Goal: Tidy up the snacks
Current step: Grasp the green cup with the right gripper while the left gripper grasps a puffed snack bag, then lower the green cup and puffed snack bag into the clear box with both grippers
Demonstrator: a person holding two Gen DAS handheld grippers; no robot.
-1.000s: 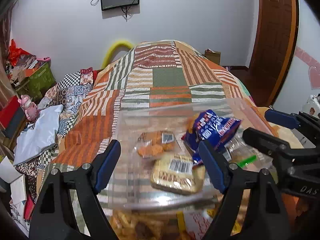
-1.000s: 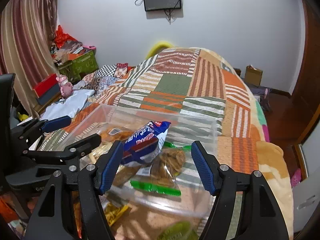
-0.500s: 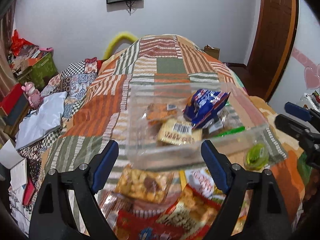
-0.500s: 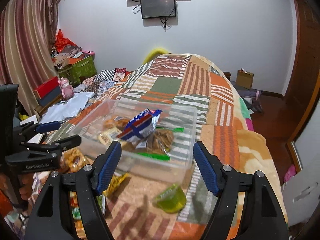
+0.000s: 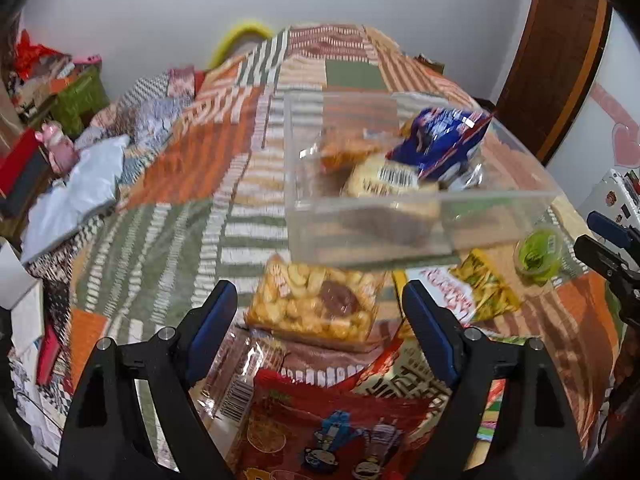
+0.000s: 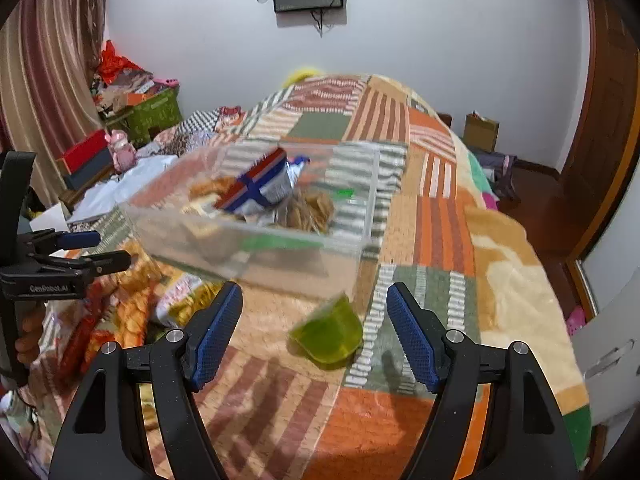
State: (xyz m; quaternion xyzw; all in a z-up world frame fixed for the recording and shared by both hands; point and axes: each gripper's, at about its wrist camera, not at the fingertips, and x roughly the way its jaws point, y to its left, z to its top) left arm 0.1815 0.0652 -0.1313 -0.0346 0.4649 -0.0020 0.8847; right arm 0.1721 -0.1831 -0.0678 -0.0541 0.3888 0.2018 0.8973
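Clear plastic bin (image 5: pixel 400 216): sitting on the patchwork quilt (image 5: pixel 192 184) as the collecting place, with its open top facing up so packets can be dropped in.
Inside the bin: a blue snack bag (image 5: pixel 440 144) is leaning on a barcoded biscuit pack (image 5: pixel 384 180) and an orange-filled packet; the load is lying loose and uneven.
Left gripper (image 5: pixel 320 320): its blue pads are standing apart with nothing between them, hovering over the clear bag of yellow crackers (image 5: pixel 316 308), probably lining up on it.
Right gripper (image 6: pixel 314 330): its jaws are also standing wide and holding nothing, framing the green jelly cup (image 6: pixel 328 336) just in front of the bin's near wall.
Loose snacks: a red cartoon-printed bag (image 5: pixel 328 428), a yellow-green packet (image 5: pixel 486 288) and other packets are waiting in a heap on the near side of the bin.
In the way: the packets are overlapping, so gripping one is likely disturbing its neighbours; the jelly cup is lying tilted close to the bin.
Surroundings: a white bag (image 5: pixel 76 196), a pink toy and green crates are lying off to the left, well apart.
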